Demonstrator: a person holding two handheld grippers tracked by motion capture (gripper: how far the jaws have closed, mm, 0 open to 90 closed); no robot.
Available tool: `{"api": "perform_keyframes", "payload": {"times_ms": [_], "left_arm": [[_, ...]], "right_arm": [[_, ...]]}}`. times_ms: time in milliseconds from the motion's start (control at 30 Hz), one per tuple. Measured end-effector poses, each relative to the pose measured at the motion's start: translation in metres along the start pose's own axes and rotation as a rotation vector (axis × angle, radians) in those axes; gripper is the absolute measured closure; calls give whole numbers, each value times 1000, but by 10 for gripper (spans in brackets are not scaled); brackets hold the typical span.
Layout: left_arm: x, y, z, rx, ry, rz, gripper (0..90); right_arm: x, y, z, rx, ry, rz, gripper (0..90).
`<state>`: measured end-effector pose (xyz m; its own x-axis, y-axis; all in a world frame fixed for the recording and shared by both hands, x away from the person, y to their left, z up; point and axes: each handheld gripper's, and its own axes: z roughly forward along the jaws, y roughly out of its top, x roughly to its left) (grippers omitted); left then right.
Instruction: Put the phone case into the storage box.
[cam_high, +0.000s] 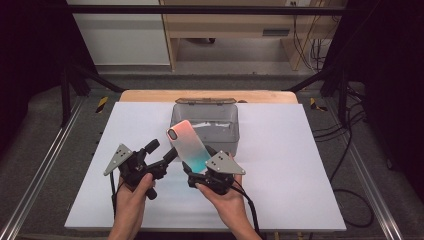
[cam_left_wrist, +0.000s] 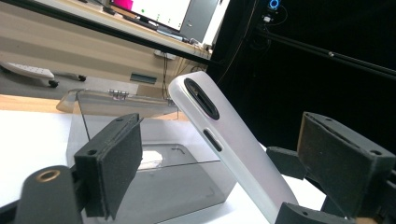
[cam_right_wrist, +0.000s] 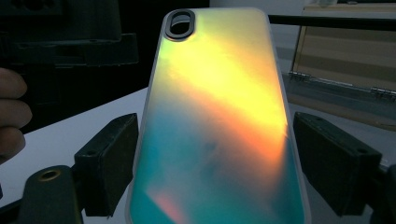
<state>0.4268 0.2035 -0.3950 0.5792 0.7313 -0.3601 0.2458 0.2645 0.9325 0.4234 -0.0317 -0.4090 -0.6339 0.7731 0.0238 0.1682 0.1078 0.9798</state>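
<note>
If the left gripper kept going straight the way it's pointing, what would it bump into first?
Probably the phone case: it stands tilted between the left gripper's open jaws, just ahead. The clear box sits behind it, though depth is hard to judge.

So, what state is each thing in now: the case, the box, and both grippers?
Case: held up off the table, tilted, camera hole on top.
Box: on the table, open.
Lid: swung back behind the box.
Right gripper: fingers shut on the case's lower end.
Left gripper: open, fingers either side of the case, not touching it.
</note>
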Motion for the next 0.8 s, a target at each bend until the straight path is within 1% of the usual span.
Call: {"api": "perform_keyframes", "payload": {"times_ms": [67,133,200,233,267,300,333,367,400,533,567,600,633,667,700,800], "left_arm": [[1,-2,1,2,1,-17,167],[2,-6,2,11,-13,-47,205],[2,-7,3,14,-17,-53,222],[3,-9,3,15,-26,-77,258],[3,-9,3,15,-26,-77,276],[3,-9,3,17,-28,-82,276],[4,-10,3,15,-31,-89,320],[4,-11,3,14,-43,-97,343],[4,-11,3,14,-43,-97,362],[4,-13,4,16,-52,-108,394],[4,-14,4,18,-56,-111,423],[5,-14,4,18,-57,-116,427],[6,-15,3,16,-61,-130,437],[6,-15,3,16,-61,-130,446],[7,-15,3,10,-64,-145,461],[8,-15,2,7,-69,-156,502]], "right_arm": [[2,0,1,-2,3,2,174],[4,0,2,-4,9,-4,174],[5,0,2,-5,8,-3,174],[6,0,2,-4,8,-6,174],[6,0,2,-5,9,-5,174],[6,0,2,-5,9,-5,174],[6,0,2,-5,8,-6,174],[6,0,2,-6,7,-6,173],[6,0,2,-6,7,-6,173],[6,0,3,-10,4,-4,174],[7,0,3,-12,3,-4,174],[7,0,3,-11,4,-2,174],[8,0,3,-11,5,-2,174],[8,0,3,-11,5,-2,174],[8,-1,4,-10,8,-9,174],[10,-1,4,-11,8,-9,174]]}}
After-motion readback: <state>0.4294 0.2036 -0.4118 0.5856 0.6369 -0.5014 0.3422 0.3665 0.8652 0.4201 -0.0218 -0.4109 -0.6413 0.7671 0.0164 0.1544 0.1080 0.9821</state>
